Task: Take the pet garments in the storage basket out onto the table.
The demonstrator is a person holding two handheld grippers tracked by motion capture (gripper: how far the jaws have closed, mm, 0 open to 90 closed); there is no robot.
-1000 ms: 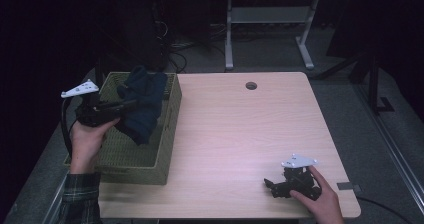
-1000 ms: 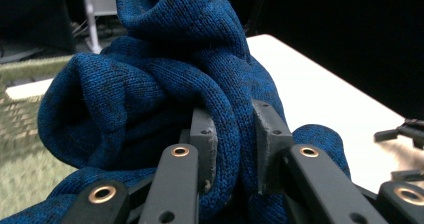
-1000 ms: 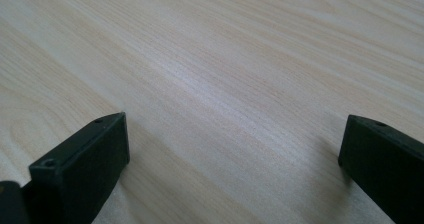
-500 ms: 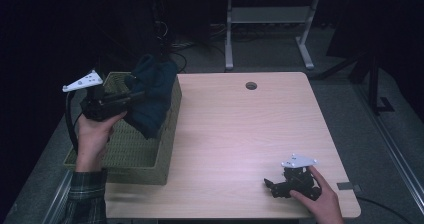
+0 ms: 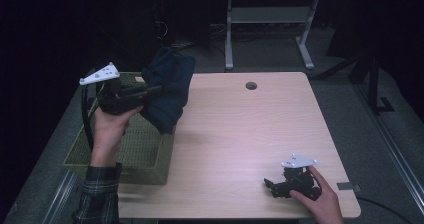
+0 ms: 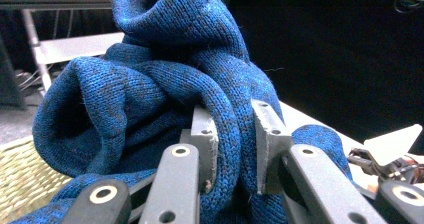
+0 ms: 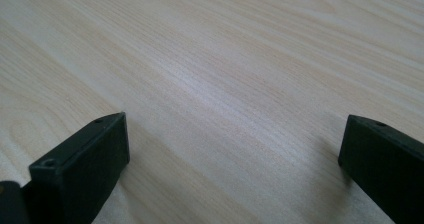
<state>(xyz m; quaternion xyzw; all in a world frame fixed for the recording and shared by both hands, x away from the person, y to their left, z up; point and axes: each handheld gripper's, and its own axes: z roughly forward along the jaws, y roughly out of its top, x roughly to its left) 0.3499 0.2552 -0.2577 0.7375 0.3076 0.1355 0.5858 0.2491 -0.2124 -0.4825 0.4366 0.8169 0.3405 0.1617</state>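
Our left tool [image 5: 150,90] is clamped on a fold of the sweater [image 5: 167,91], and we hold the garment up over the far right corner of the basket [image 5: 125,154], its bulk hanging just ahead of and below the jaws. In the left gripper view the knit [image 6: 150,84] bunches thickly between the two grey pads [image 6: 205,139], one rope of fabric pinched and the rest draped loose around it.

We judge the step in hand to be carrying the sweater out of the basket toward the tabletop [image 5: 250,134]. To do it well, we should lift until the lowest hem clears the basket rim beneath the tool before we swing sideways, since a trailing fold could catch the woven edge and tip or drag the basket. The grip takes only a narrow pinch, so a slow, smooth sweep should keep the fold from sliding out. We would set it down on the bare wood to the right of the tool, well short of our other hand.

Our right tool [image 5: 280,186] rests low on the tabletop, jaws wide apart with nothing between them, as the right gripper view shows [image 7: 230,154].

The sweater is deep blue flecked with darker yarn, a soft, chunky knit that is crumpled into heavy rolls.
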